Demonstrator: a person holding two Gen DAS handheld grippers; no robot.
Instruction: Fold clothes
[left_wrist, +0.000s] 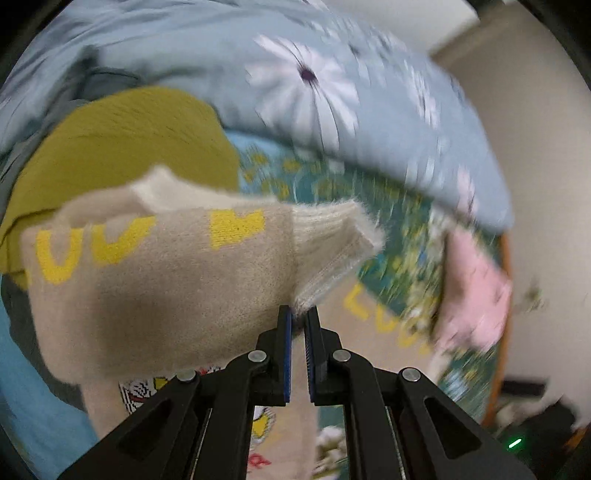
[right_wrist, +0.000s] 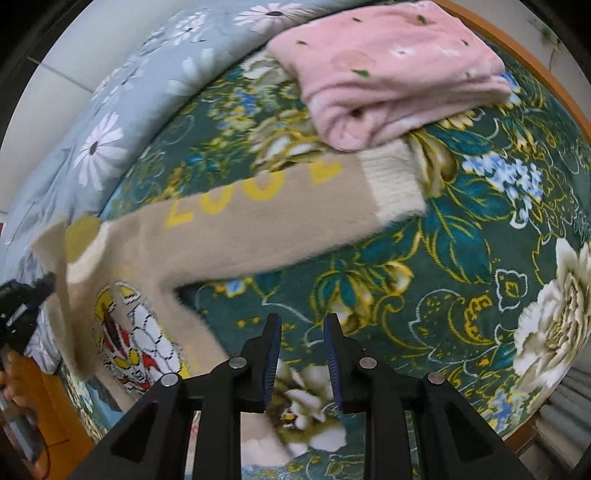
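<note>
Lifting a sweater sleeve over the bed

Your left tongs pinch the cream ribbed cuff of the beige sweater, holding that sleeve raised above the floral bedspread. Your right tongs hover with their jaws apart, holding nothing, near the sweater's other sleeve, which lies flat. A folded pink garment rests just beyond its cuff.
</note>
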